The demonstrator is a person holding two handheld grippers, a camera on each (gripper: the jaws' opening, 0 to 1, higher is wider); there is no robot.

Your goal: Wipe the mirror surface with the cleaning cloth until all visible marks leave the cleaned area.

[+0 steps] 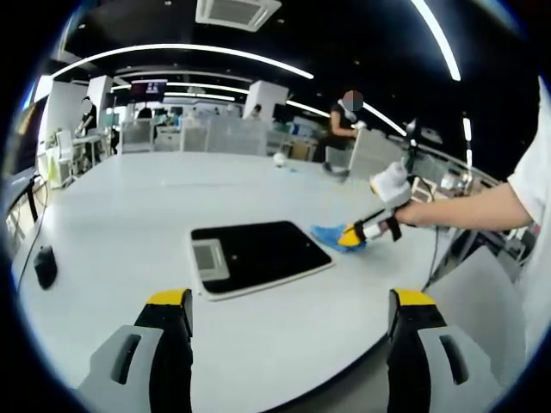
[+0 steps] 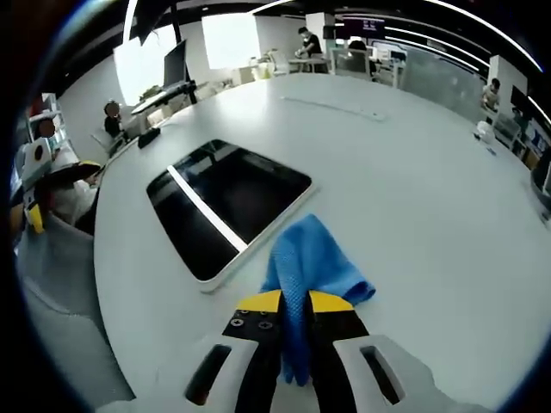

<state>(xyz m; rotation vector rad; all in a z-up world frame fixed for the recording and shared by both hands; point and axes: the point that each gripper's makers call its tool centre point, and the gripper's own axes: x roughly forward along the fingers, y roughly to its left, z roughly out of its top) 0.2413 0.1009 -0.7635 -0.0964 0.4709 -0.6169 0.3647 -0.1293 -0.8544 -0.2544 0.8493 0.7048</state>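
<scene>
A flat rectangular mirror (image 1: 258,255) with a white rim lies on the white table (image 1: 129,215); its dark glass reflects the ceiling. My left gripper (image 1: 288,310) hovers open over the table's near edge, short of the mirror. To the mirror's right, my right gripper (image 1: 353,236) is shut on a blue cleaning cloth (image 1: 327,234) that rests on the table. In the right gripper view the mirror (image 2: 228,206) lies ahead to the left, and the blue cloth (image 2: 310,262) is pinched between the jaws of my right gripper (image 2: 295,311), bunched just past the mirror's near corner.
A dark small object (image 1: 45,267) sits near the table's left edge. A person's arm (image 1: 465,211) holds the right gripper. A small white item (image 1: 279,159) lies far back on the table. Desks, chairs and people stand beyond the table.
</scene>
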